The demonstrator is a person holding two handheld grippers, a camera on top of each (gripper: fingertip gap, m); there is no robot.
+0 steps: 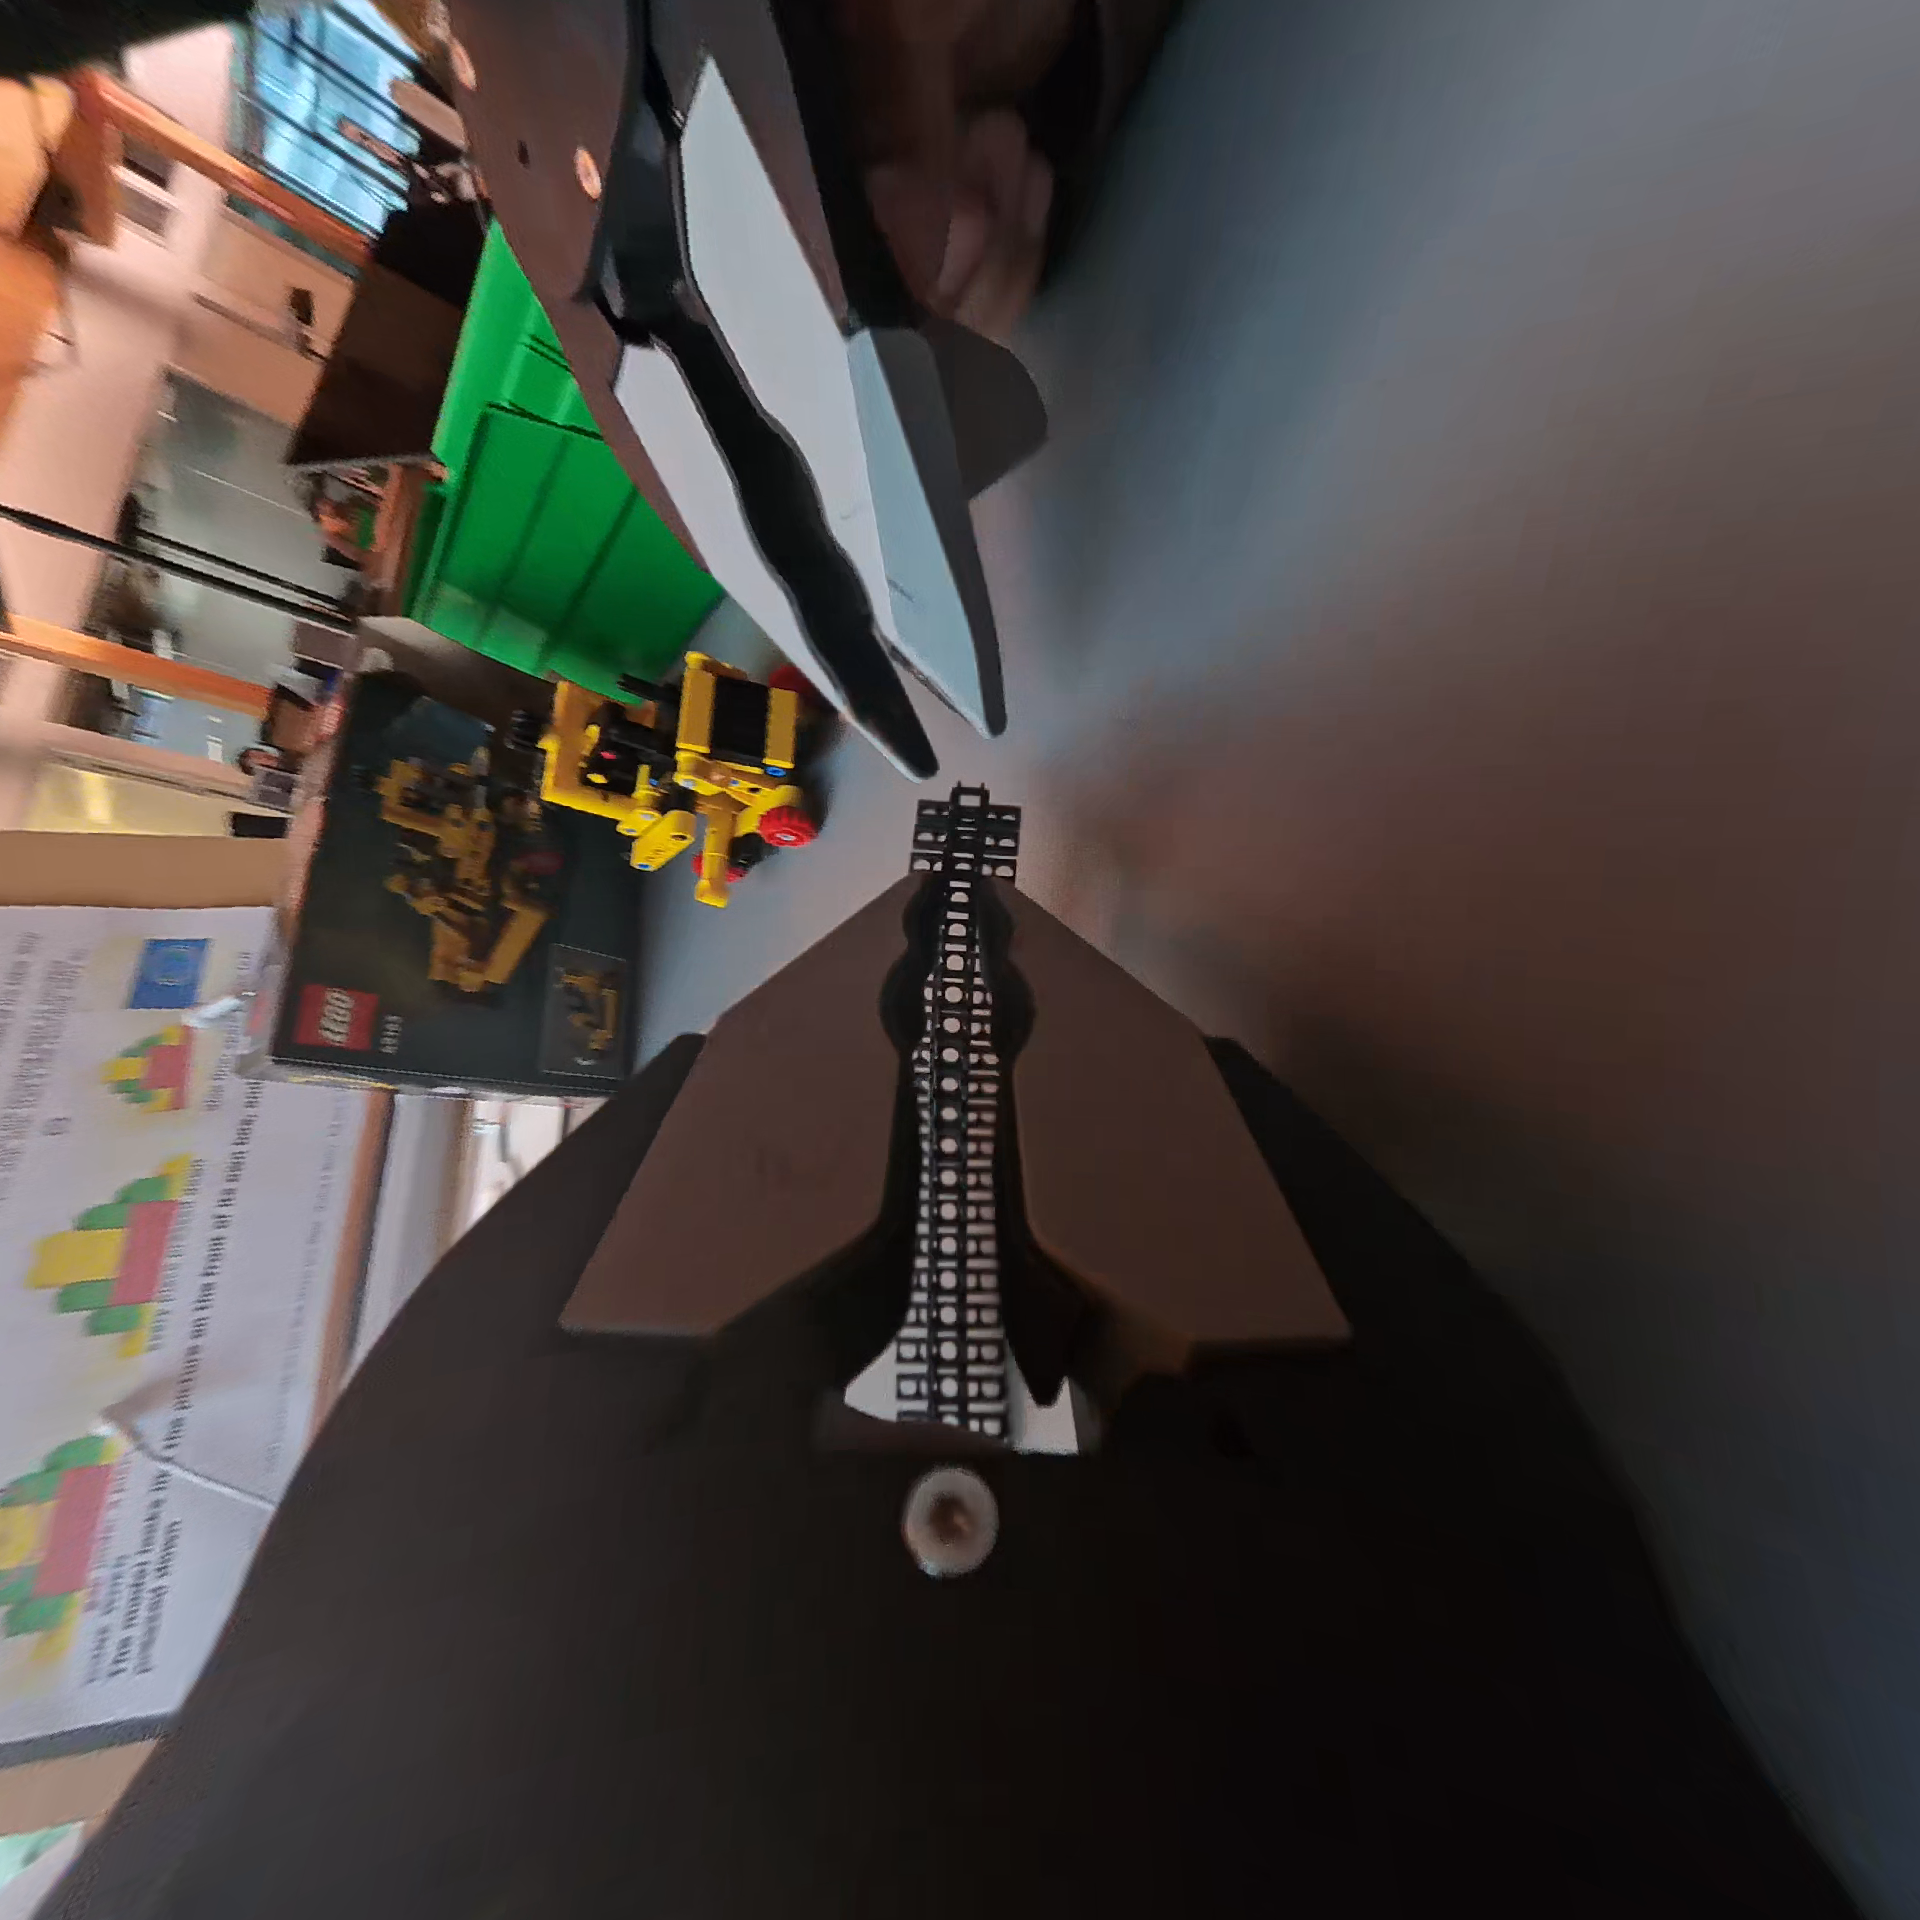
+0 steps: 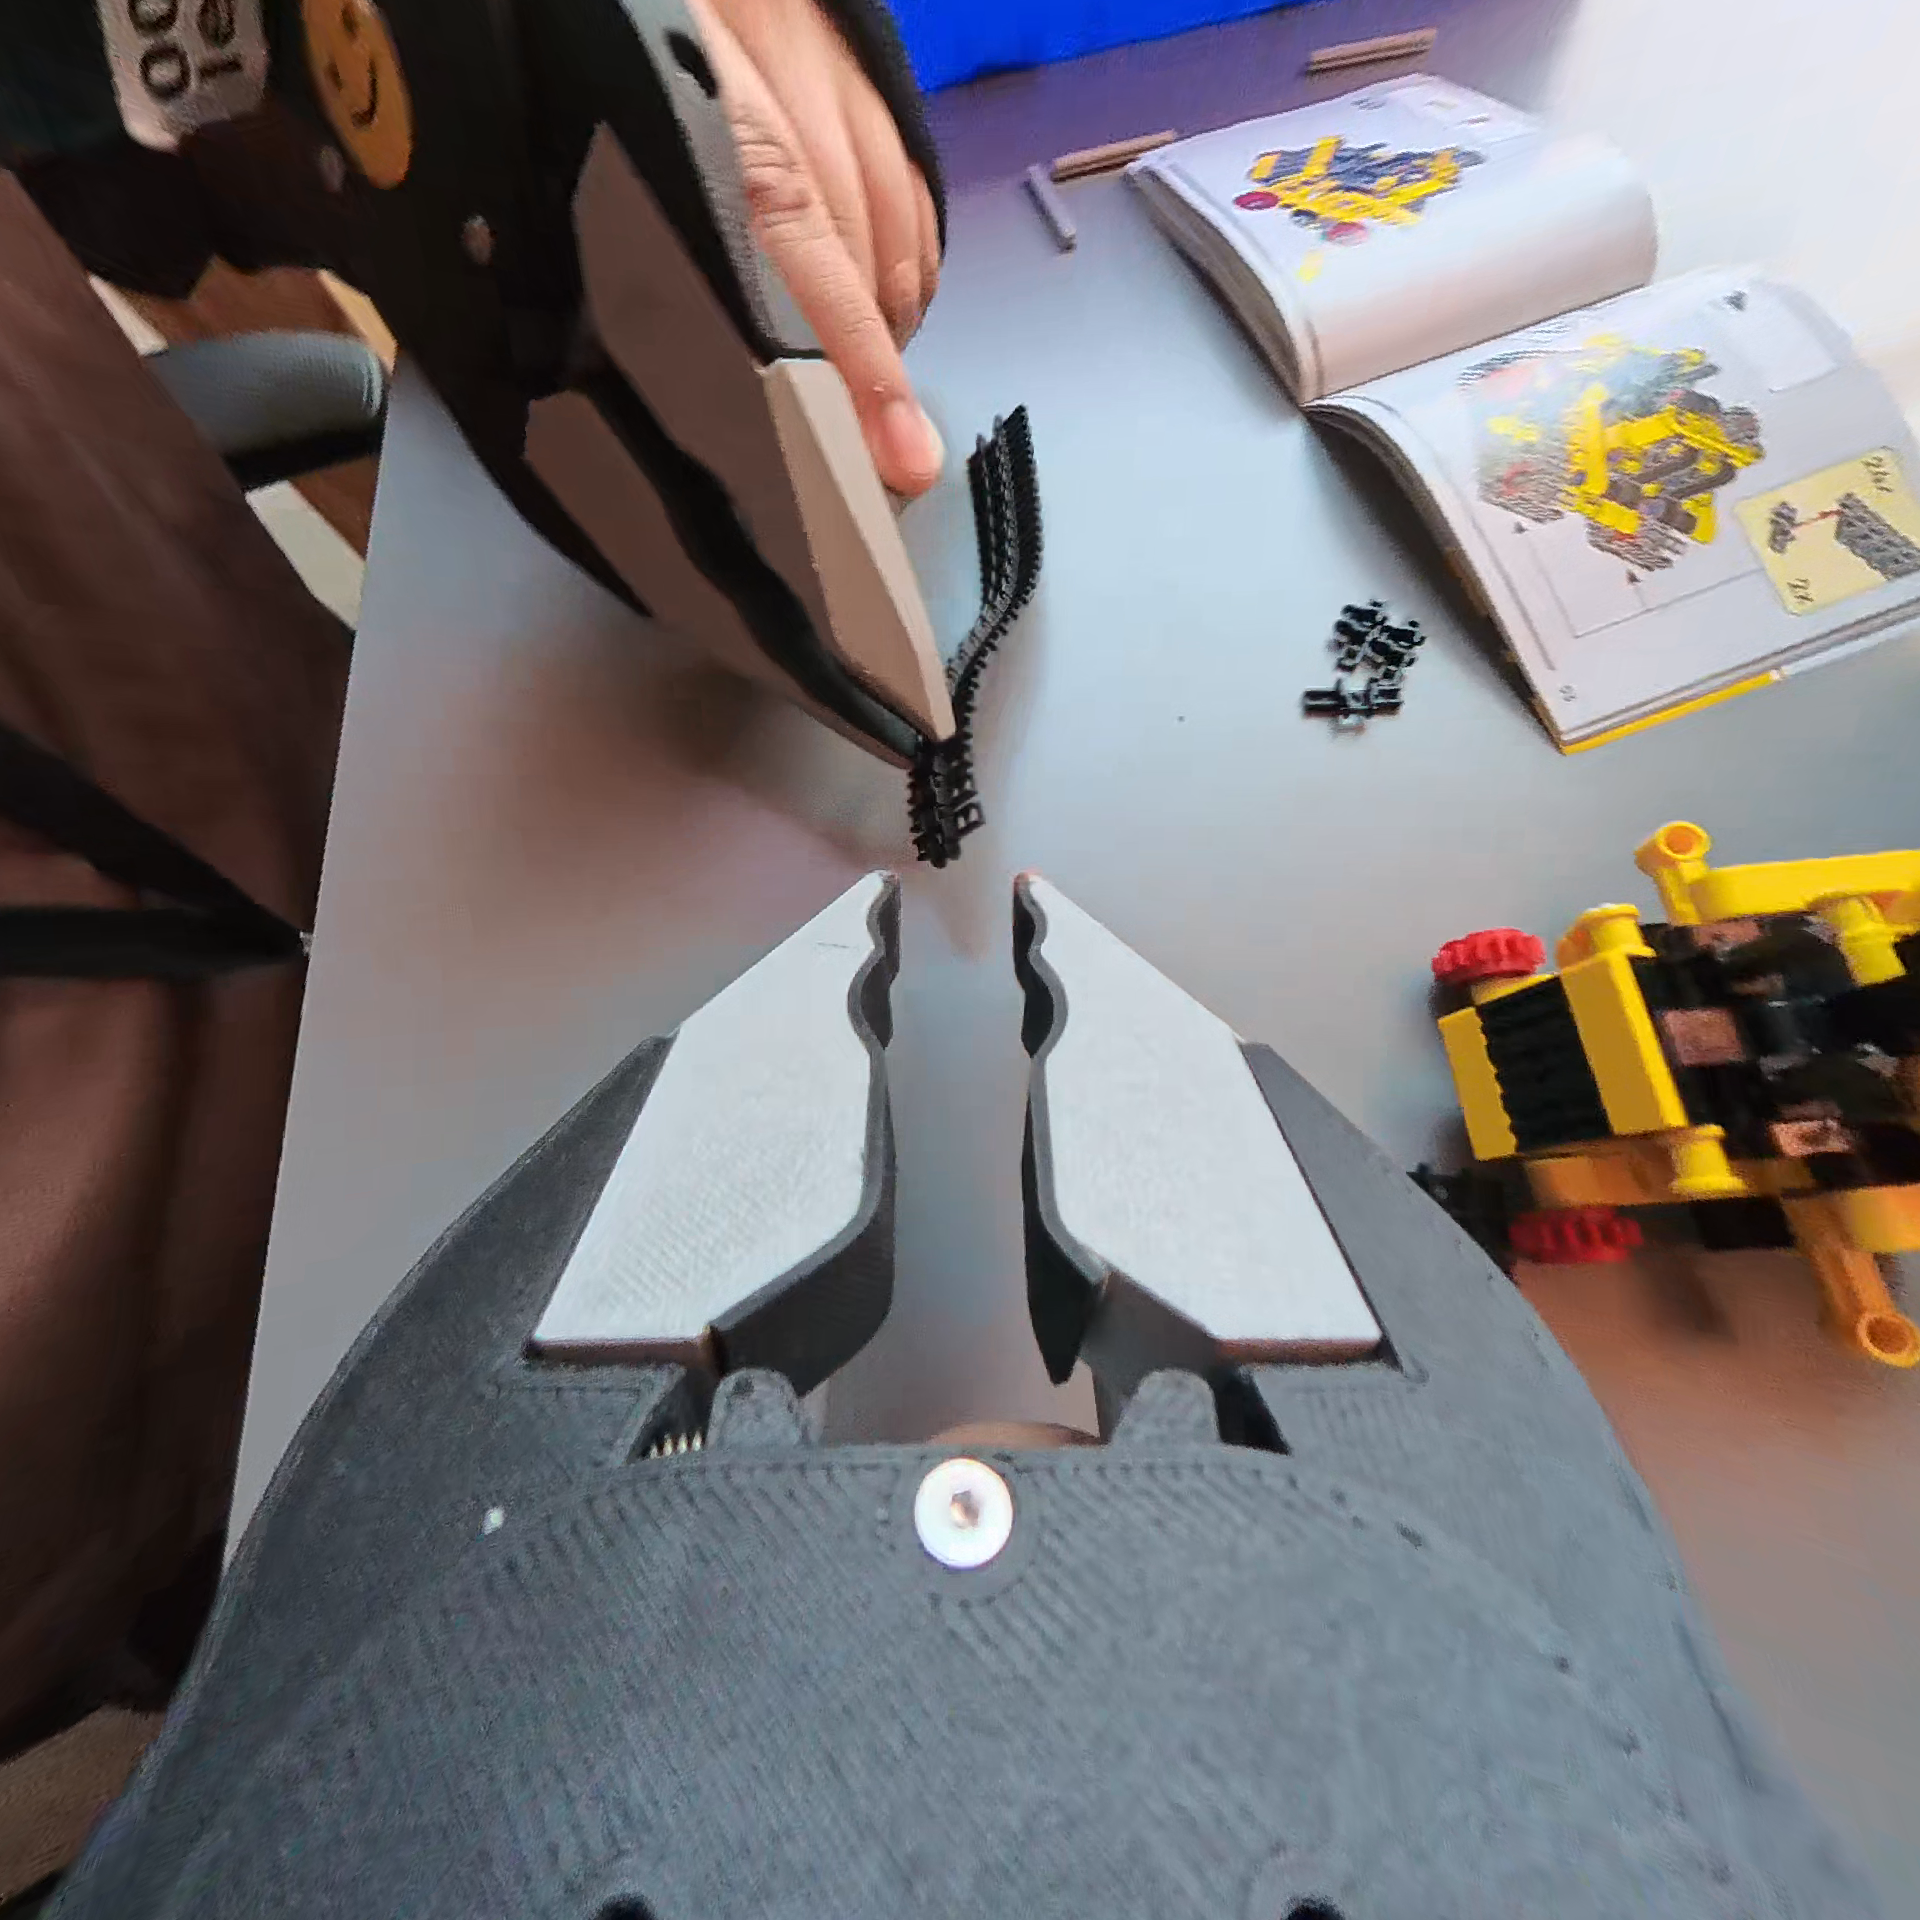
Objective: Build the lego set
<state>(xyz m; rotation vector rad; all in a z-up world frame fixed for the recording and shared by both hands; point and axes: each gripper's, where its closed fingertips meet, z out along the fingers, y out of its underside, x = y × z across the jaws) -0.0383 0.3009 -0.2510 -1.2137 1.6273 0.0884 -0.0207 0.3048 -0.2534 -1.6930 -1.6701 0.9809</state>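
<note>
Gripping the black track chain (image 2: pixel 982 613), my left gripper (image 2: pixel 930 743) is clamped on it over the grey table (image 2: pixel 644 790), near the table's left edge; the chain's far end trails on bare tabletop. My right gripper (image 2: pixel 956 894) hovers just short of the chain's free end, jaws narrowly parted, holding nothing. Only the right wrist view shows the open manual (image 2: pixel 1538 436) and loose black links (image 2: pixel 1366 665); only the left shows the set box (image 1: pixel 468 914). The yellow bulldozer (image 2: pixel 1683 1081) sits apart.
</note>
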